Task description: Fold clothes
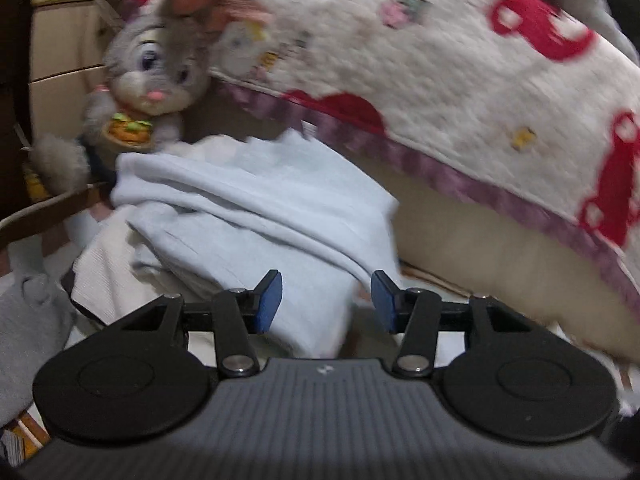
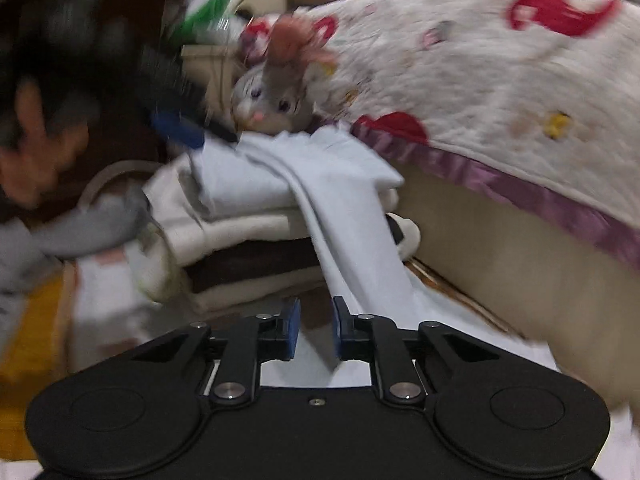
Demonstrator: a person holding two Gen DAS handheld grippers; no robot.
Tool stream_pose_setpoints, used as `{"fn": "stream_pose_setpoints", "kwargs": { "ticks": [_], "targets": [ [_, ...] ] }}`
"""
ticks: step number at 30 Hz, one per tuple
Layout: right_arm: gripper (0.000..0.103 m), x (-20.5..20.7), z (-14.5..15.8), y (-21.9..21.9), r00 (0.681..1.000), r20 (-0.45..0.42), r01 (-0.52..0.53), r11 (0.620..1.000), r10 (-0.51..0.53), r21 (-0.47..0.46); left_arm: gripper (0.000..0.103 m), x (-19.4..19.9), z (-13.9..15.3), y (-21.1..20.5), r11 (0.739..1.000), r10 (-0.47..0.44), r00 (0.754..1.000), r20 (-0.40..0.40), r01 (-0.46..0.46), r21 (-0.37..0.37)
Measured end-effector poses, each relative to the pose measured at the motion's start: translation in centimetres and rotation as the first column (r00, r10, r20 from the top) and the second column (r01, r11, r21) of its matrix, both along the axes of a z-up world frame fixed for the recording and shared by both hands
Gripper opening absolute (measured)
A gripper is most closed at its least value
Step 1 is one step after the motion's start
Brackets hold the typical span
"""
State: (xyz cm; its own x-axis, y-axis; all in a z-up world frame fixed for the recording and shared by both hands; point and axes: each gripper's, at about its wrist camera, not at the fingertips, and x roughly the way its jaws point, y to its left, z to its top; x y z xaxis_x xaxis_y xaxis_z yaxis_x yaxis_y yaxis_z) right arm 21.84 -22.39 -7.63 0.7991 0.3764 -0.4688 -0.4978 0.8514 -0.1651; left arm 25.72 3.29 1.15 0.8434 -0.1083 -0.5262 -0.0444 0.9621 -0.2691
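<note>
Before one plush rabbit [image 1: 148, 76], two claws: left claw [image 1: 326, 300] wide, right claw [image 2: 316, 330] narrow, neither gripping cloth.

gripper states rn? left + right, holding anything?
Left claw: open, nothing pinched; the pale blue garment lies ahead of it.
Right claw: narrow gap, pads not visibly pressing on anything; a hanging strip of the garment passes just beyond.

no readable words, numbers or brand names are showing in either view. the only sign is a small pale emblem, like two facing triangles, sitting on the ribbed dark grey plastic gripper body [image 1: 322, 370] in the left wrist view. the red shapes on the cream quilted blanket [image 1: 440, 72] are blurring into pictures, not letters.
</note>
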Motion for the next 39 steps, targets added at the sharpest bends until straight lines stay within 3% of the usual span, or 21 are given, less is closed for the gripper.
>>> {"fn": "stream_pose_setpoints", "kwargs": {
  "ticks": [6, 9, 16, 21, 22, 24, 25, 26, 27, 31, 35, 37, 39],
  "targets": [
    [0.026, 4.2, -2.5, 4.2, 0.999, 0.032, -0.011, 0.99, 0.016, -0.144, 0.048, 3.9, -0.9, 4.3, 0.996, 0.072, 0.995, -0.063, -0.075, -0.04],
    [0.026, 5.9, -3.5, 4.4, 0.999, 0.014, 0.037, 0.985, -0.035, -0.168, 0.049, 5.3, -1.7, 6.8, 0.986, 0.106, 0.992, -0.069, -0.114, -0.126],
    [0.03, 6.8, -4.9, 4.6, 0.999, -0.001, 0.04, 0.98, -0.041, -0.196, 0.053, 8.0, -3.7, 8.7, 0.965, 0.192, 0.975, -0.112, -0.208, -0.159],
    [0.03, 5.6, -5.0, 5.0, 0.994, 0.066, 0.099, 0.974, -0.087, -0.206, 0.053, 8.3, -4.2, 7.2, 0.973, 0.227, 0.972, -0.054, -0.229, -0.028],
    [0.03, 5.3, -5.0, 5.1, 0.993, 0.073, 0.107, 0.974, -0.094, -0.2, 0.052, 8.5, -4.3, 7.1, 0.973, 0.227, 0.973, -0.043, -0.228, -0.023],
    [0.028, 5.7, -5.5, 5.4, 0.994, 0.051, 0.106, 0.97, -0.097, -0.221, 0.03, 9.5, -4.4, 6.6, 0.982, 0.191, 0.981, -0.041, -0.191, 0.01],
    [0.027, 6.0, -5.8, 5.5, 0.995, 0.039, 0.096, 0.969, -0.09, -0.228, 0.025, 9.8, -4.3, 6.4, 0.984, 0.177, 0.984, -0.038, -0.176, 0.031],
    [0.017, 6.3, -6.0, 5.5, 0.996, 0.036, 0.092, 0.969, -0.086, -0.229, 0.01, 10.0, -4.1, 6.1, 0.983, 0.173, 0.985, -0.023, -0.171, 0.064],
    [0.007, 6.5, -6.1, 5.5, 0.995, 0.033, 0.094, 0.969, -0.089, -0.228, 0.008, 10.0, -3.8, 5.6, 0.981, 0.165, 0.986, -0.008, -0.163, 0.101],
    [0.006, 6.9, -5.2, 3.6, 0.994, -0.025, 0.107, 0.991, -0.109, -0.085, 0.006, 8.9, -1.9, 2.7, 0.951, 0.147, 0.985, 0.095, -0.167, 0.26],
    [0.006, 6.7, -5.4, 1.8, 0.99, -0.111, 0.086, 0.996, -0.082, 0.035, 0.006, 7.0, 0.6, -0.3, 0.948, 0.077, 0.974, 0.215, -0.138, 0.286],
    [0.013, 6.7, -5.6, 0.8, 0.983, -0.17, 0.09, 0.992, -0.073, 0.092, 0.006, 5.9, 2.0, -2.7, 0.948, 0.015, 0.964, 0.266, -0.099, 0.304],
    [0.018, 6.2, -5.2, -1.3, 0.968, -0.243, 0.116, 0.97, -0.062, 0.213, 0.004, 4.4, 3.2, -5.2, 0.948, -0.062, 0.949, 0.31, -0.042, 0.316]
  ]
}}
